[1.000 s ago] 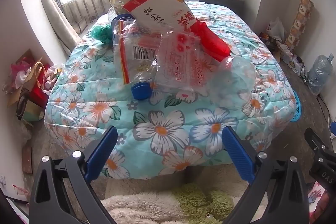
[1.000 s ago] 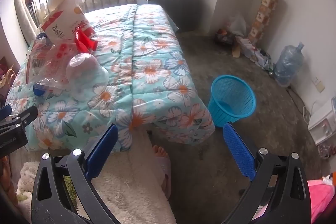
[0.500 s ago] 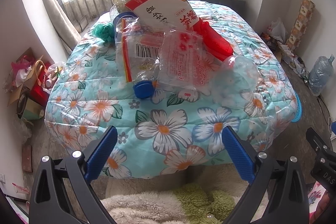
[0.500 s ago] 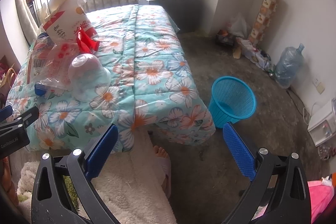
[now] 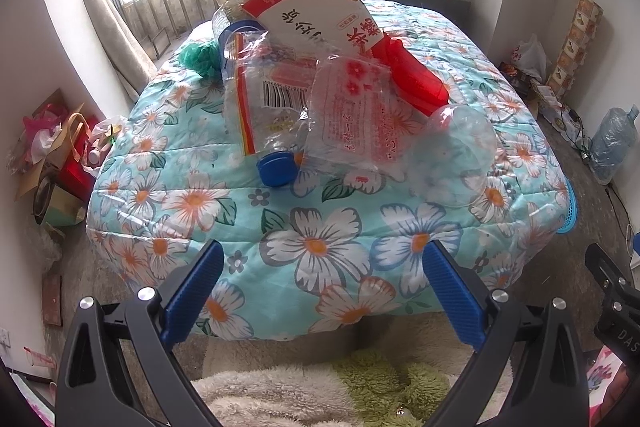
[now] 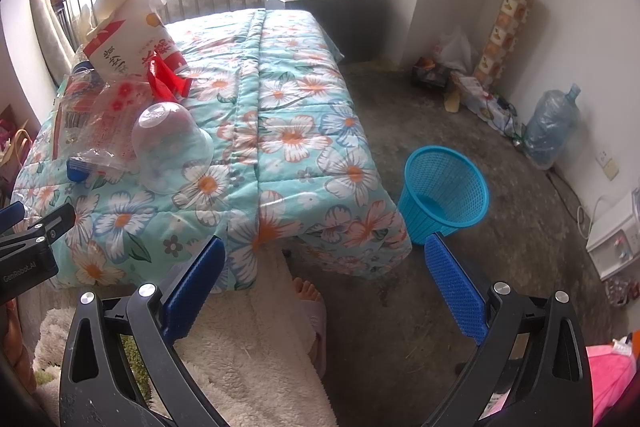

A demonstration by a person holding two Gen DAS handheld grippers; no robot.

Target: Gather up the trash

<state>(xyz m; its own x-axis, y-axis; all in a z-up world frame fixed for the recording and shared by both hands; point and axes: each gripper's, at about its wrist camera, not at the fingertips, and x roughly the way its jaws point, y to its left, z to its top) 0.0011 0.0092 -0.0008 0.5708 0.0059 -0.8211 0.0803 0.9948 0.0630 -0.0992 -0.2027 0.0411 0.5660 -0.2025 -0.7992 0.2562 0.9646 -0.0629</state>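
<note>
Both claws spread wide, empty: left claw (image 5: pixel 320 291), right claw (image 6: pixel 324 275). Trash pile (image 5: pixel 320 79) heaped on bed (image 5: pixel 320 247); blue basket (image 6: pixel 444 191) on floor beside. Risk: loose clear dome cup (image 5: pixel 456 155) may roll off; slippery wrappers may slide from grip.

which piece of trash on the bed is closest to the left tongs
The blue bottle cap on the crushed clear bottle. It sits at the pile's front edge, ahead of the clear dome lid and red-printed wrapper. The left tongs are open.

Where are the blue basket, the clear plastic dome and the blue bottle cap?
blue basket (image 6: pixel 464 169): right wrist view, on its far inner wall.
clear plastic dome (image 5: pixel 456 147): left wrist view, on its rounded side.
blue bottle cap (image 5: pixel 277 169): left wrist view, on its side.
</note>
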